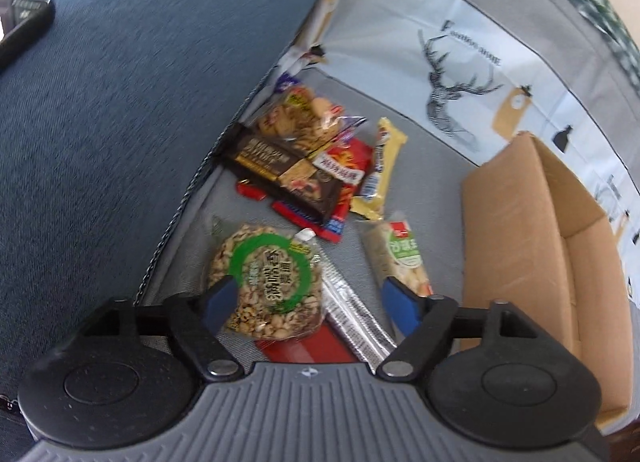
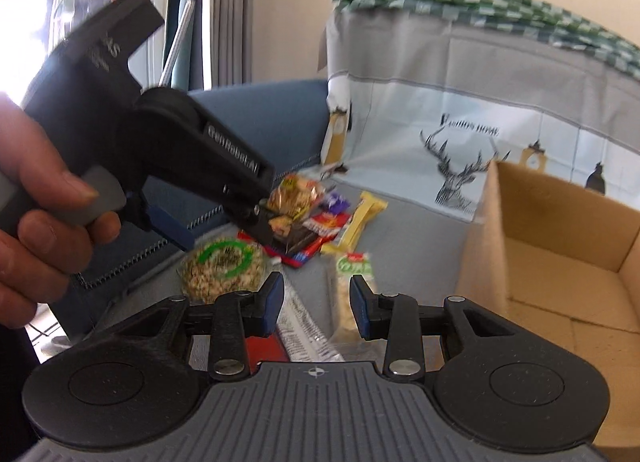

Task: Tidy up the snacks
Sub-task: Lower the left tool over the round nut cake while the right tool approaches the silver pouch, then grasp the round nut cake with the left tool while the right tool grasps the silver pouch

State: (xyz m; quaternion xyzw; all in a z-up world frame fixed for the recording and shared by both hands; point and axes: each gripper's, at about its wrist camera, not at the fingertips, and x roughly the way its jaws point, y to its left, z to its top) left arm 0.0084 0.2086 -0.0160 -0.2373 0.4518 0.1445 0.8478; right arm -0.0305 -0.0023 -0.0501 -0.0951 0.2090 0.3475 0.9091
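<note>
The snacks lay in a loose heap on a grey sofa seat (image 1: 420,190), between a blue cushion (image 1: 140,102) and an open cardboard box (image 1: 516,222), which stood just beside them on the seat. The left claw (image 1: 308,300) was wide open and empty; it pointed down over a round peanut bag (image 1: 264,282), with one blue pad at the bag's edge and the other well clear of it. No pad pressed on the bag. The right claw (image 2: 316,304) was partly open and also empty, and it looked over a narrow cracker pack (image 2: 352,282) and a silver bar (image 2: 304,330). A hand (image 2: 44,198) held the left tool in the right view. Further back lay a dark chocolate box (image 1: 284,174), a yellow bar (image 1: 380,170), a red pack (image 1: 344,166) and a cookie bag (image 1: 300,110), some of them on top of each other. In my judgement the step in hand was the reach for the first pick, and the box looked empty as far as it showed. The next move asks the left claw to come lower, to take the peanut bag between both pads and to close gently, because the thin plastic may slip or crumple.
</note>
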